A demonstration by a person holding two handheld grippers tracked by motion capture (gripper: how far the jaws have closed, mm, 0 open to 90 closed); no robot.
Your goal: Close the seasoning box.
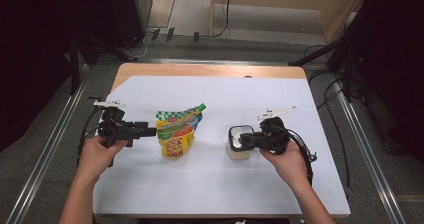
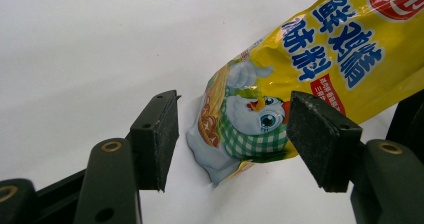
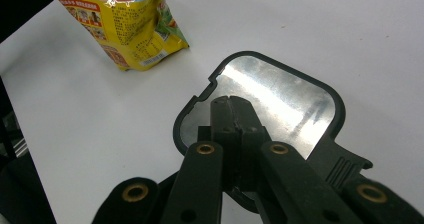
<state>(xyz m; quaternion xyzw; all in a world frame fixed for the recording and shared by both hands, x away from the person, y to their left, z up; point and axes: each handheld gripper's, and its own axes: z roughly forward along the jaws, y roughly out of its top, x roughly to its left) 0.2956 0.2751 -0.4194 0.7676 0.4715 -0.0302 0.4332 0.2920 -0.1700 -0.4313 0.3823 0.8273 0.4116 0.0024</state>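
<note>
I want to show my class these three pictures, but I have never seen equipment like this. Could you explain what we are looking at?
A person sits at a white table holding a hand-held gripper in each hand. One picture looks down from above; the other two come from cameras riding on each gripper, looking along its black jaws. The left gripper has its jaws open around the bottom end of a yellow seasoning pouch, not pressing on it. The right gripper has its jaws shut and rests over the shiny lid of a small container. Nothing is lifted.

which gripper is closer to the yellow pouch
Left. The left gripper has its open jaws around the yellow pouch; the right gripper, shut, is over the container.
</note>
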